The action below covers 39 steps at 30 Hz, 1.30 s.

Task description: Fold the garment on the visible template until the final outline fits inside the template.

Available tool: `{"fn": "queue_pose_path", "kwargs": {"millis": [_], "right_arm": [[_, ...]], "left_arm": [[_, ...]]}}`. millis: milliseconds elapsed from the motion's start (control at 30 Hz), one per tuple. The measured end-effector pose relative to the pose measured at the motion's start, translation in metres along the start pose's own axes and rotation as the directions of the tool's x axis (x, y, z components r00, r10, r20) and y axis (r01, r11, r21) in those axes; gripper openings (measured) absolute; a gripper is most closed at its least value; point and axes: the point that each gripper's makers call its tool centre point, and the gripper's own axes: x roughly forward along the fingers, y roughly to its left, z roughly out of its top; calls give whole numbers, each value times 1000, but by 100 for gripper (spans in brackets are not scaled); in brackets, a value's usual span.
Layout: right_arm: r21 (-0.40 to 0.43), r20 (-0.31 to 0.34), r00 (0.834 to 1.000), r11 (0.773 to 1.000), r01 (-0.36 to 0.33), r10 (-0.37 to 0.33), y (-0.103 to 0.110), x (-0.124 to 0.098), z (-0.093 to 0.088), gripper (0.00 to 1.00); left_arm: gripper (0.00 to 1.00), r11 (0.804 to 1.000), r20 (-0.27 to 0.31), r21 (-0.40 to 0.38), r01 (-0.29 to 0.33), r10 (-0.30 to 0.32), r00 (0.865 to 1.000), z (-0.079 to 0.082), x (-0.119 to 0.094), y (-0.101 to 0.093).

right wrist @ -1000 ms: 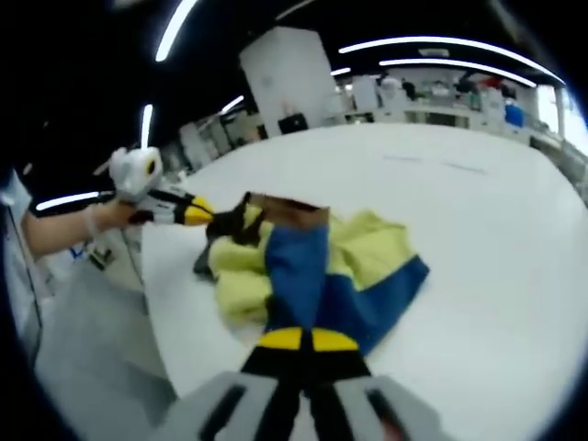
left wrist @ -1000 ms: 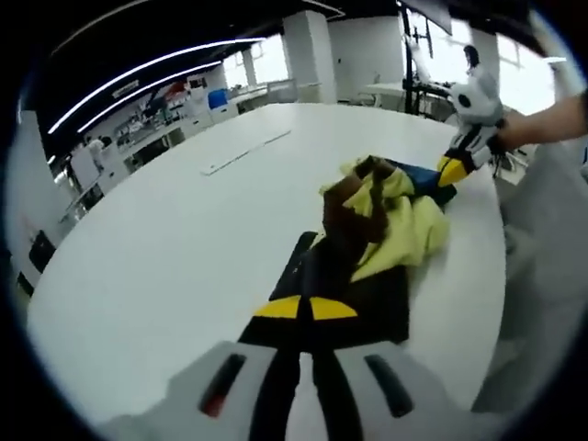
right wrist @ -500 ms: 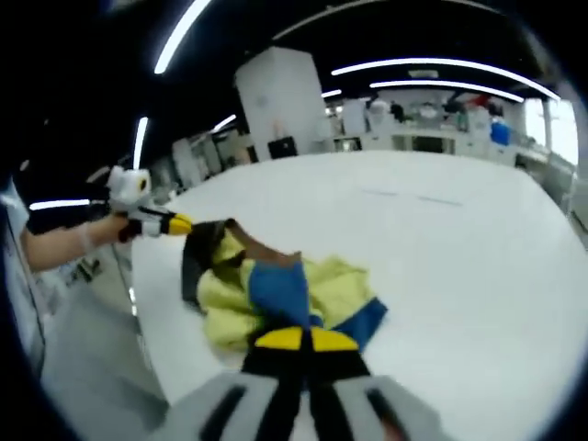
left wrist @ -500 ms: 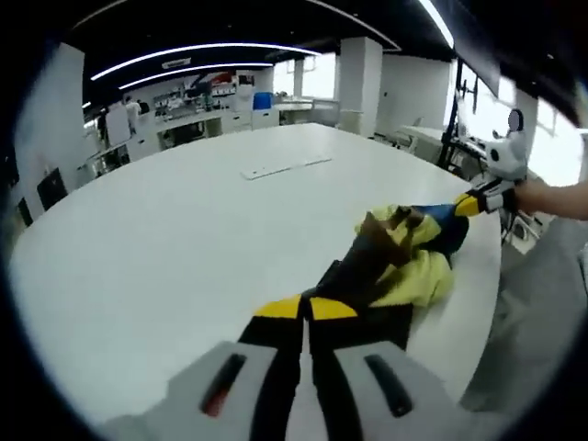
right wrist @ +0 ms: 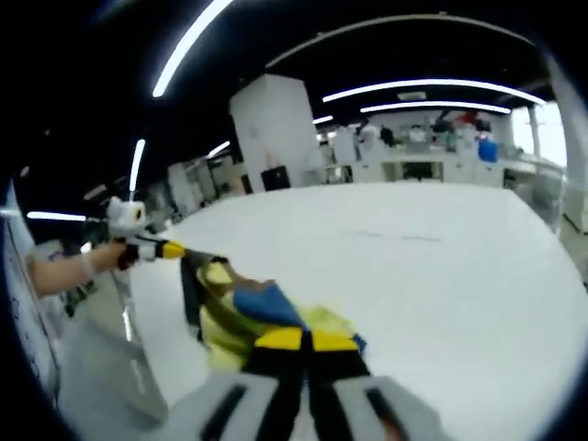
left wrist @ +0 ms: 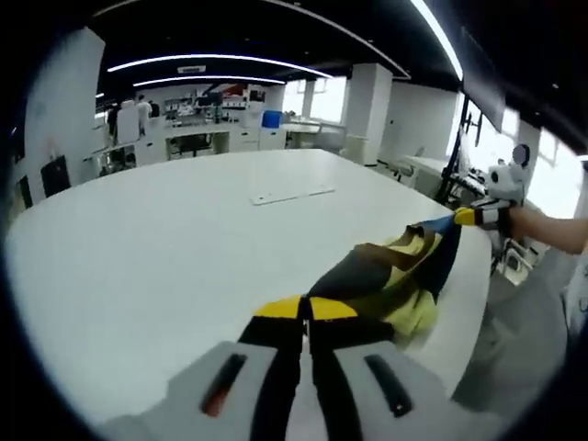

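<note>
A garment in yellow, black, blue and brown (left wrist: pixel 390 276) is stretched between my two grippers above the near edge of a large white table (left wrist: pixel 184 239). My left gripper (left wrist: pixel 305 309) is shut on its black end, and in the right gripper view the same gripper (right wrist: pixel 171 249) holds that end at the left. My right gripper (right wrist: pixel 306 340) is shut on the blue and yellow end (right wrist: pixel 262 308); it shows far right in the left gripper view (left wrist: pixel 464 217). The garment hangs bunched between them. I see no template outline under it.
A thin pale strip (left wrist: pixel 292 194) lies flat on the table's far part. The table edge (left wrist: pixel 478 303) runs close by the garment, with grey floor beyond. A person's hand (right wrist: pixel 69 268) holds the left gripper. Benches and people stand at the room's back.
Both grippers have lifted and drawn apart, so the garment has risen off the table and pulled longer and narrower. Both cameras now tilt higher toward the room.
</note>
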Motion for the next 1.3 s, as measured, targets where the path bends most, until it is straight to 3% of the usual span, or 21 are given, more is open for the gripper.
{"fn": "queue_pose_path", "kwargs": {"millis": [200, 533, 933, 1133, 1300], "right_arm": [[19, 91, 996, 1000, -21, 19, 5, -9, 36, 0], [-17, 165, 985, 999, -48, 50, 20, -22, 76, 0], [-73, 268, 958, 994, -82, 99, 33, -37, 133, 0], [-84, 296, 949, 992, -91, 112, 28, -34, 152, 0], [-80, 255, 962, 993, -83, 100, 13, -17, 142, 0]], "left_arm": [[0, 1000, 38, 12, 4, -4, 999, 22, -6, -2], [0, 1000, 121, 17, 10, -12, 993, 59, -19, 1], [0, 998, 239, 69, 6, -22, 971, 119, -40, -1], [0, 998, 256, 65, 17, -33, 966, 128, -35, -2], [0, 998, 226, 52, 29, -40, 973, 118, -14, 0]]}}
